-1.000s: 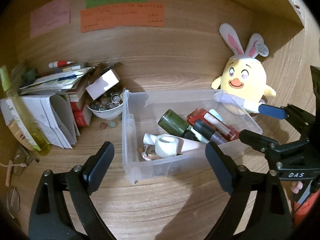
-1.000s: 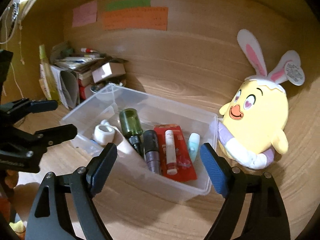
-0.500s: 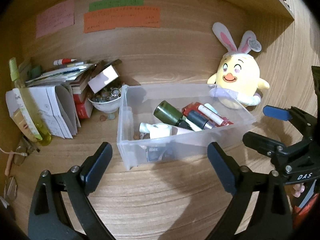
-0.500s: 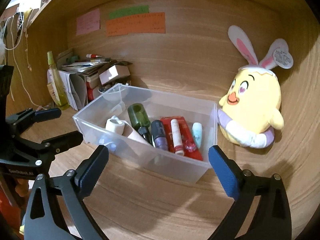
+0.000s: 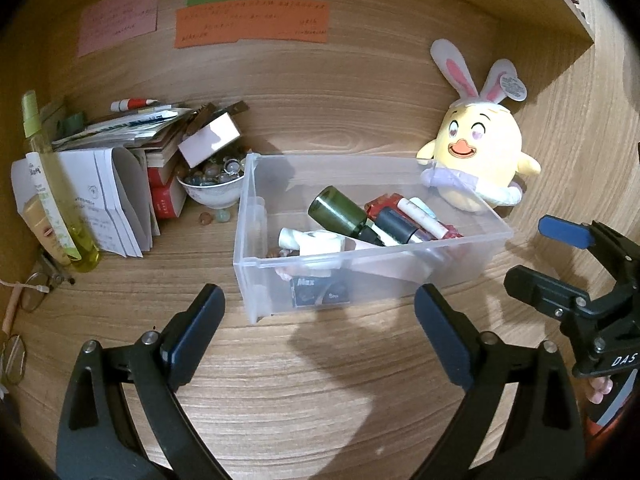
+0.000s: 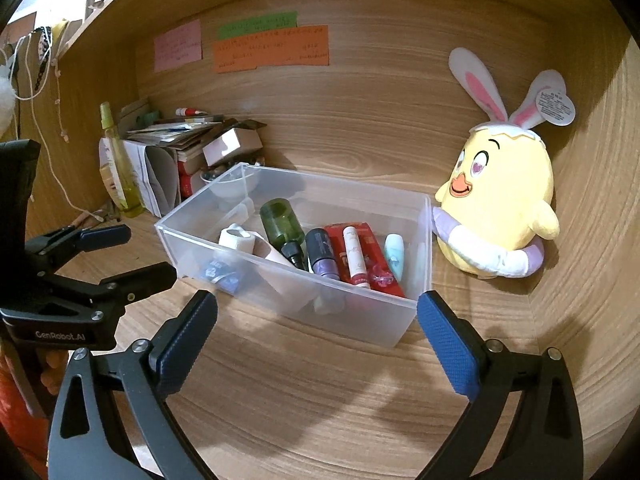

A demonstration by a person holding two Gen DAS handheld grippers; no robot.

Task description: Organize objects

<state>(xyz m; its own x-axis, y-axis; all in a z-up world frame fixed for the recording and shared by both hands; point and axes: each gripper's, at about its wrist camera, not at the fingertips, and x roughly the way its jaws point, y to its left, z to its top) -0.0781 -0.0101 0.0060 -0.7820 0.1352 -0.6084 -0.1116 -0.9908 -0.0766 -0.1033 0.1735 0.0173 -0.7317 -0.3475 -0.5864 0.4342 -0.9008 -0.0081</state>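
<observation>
Tabletop (image 5: pixel 320 392): wood grain, carrying everything below.
Clear bin (image 6: pixel 280 296): just ahead of both hand-held grippers, touching neither; holds a green bottle (image 6: pixel 280 226), a purple-capped tube (image 6: pixel 322 254), a red packet (image 6: pixel 376 264) with a white stick on it, a pale blue tube (image 6: pixel 394 256), a white tape roll (image 5: pixel 322 242) and a small dark card printed "Max" (image 5: pixel 320 292).
Plush chick (image 6: pixel 500 208): beyond the bin's far right corner, touching its wall; the writing on its ear tag is too small to read.
Paper stack (image 5: pixel 120 184): far left of the left hand-held gripper.
White bowl (image 5: pixel 212 192): between stack and bin, full of beads.
Wall notes (image 5: pixel 252 22): pink, green, orange; writing unreadable.
Left hand-held gripper (image 5: pixel 320 340): jaws wide apart, nothing between them; body marked "CenRobot.AI".
Right hand-held gripper (image 6: pixel 316 338): jaws just spread wide, holding nothing; marked "DAS".
</observation>
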